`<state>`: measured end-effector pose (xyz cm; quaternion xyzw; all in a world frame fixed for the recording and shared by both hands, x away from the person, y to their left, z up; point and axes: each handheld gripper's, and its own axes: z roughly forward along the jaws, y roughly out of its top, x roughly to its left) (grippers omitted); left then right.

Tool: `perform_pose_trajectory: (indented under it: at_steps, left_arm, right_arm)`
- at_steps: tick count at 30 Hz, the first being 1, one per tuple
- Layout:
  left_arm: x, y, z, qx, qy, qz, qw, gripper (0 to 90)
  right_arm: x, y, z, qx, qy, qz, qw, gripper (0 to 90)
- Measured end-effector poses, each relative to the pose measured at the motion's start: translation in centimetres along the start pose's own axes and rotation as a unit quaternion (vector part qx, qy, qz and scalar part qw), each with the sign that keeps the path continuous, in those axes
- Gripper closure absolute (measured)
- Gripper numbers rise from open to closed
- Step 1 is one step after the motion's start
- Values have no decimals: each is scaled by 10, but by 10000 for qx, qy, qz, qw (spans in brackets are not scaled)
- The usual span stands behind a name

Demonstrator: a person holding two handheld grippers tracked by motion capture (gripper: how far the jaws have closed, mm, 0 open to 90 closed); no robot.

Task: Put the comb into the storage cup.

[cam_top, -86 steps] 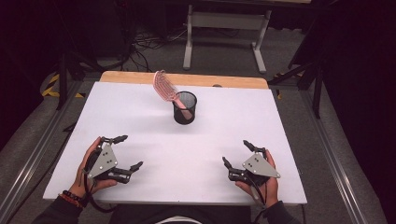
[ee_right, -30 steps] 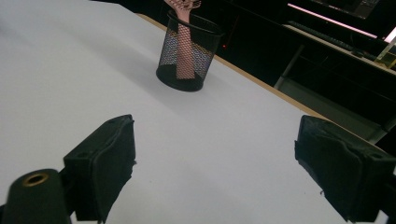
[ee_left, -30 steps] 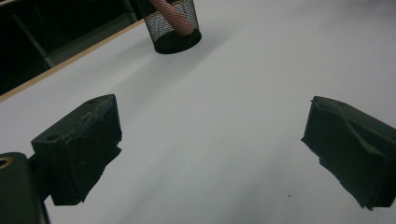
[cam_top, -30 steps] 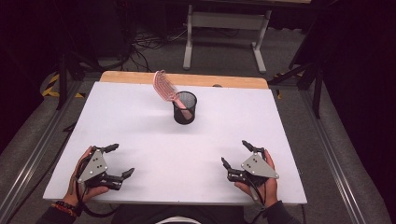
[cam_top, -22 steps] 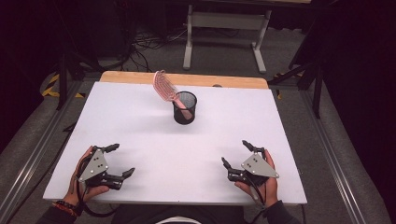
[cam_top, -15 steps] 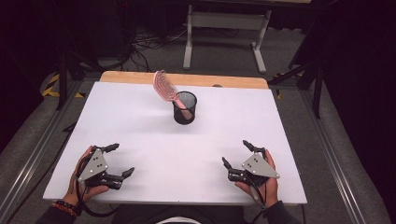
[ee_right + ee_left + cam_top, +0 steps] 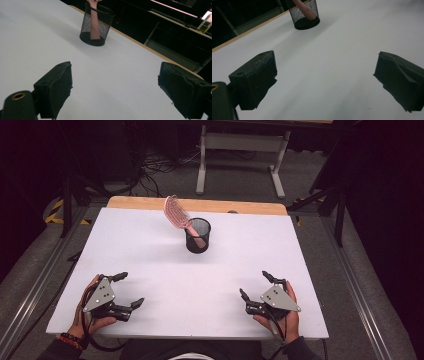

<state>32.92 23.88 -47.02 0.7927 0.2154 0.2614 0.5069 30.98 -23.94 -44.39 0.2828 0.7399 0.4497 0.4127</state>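
My left gripper [image 7: 125, 290] has drawn back toward the counter's [image 7: 150, 255] near edge; both grippers' jaws gape wide and empty, hairbrush [image 7: 176, 212] standing untouched in the mesh cup [image 7: 198, 235].

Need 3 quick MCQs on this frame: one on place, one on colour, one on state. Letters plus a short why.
1. Where does the mesh cup stand on the table?
A. At the near edge between the hands
B. Toward the far side, near the middle
C. At the near right corner

2. What colour is the hairbrush in the cup?
A. Pink
B. Blue
C. Green

3. How do the two grippers stand?
A. Both shut on the brush
B. Left open, right shut
C. Both open, holding nothing

Answers: 1 B, the high view shows the cup well beyond both hands, near the table's middle line. 2 A, the head and handle show pink above and through the black mesh. 3 C, the left gripper and right gripper each show jaws wide apart with bare table between.
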Motion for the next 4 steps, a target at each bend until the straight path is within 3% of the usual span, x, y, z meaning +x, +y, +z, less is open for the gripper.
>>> perform_pose_trajectory:
  at_steps: [4]
  left_arm:
    - [1, 0, 1, 40, 12, -19, 10000, 46]
  right_arm:
    - [-1, 0, -1, -10, -19, 47, 10000, 124]
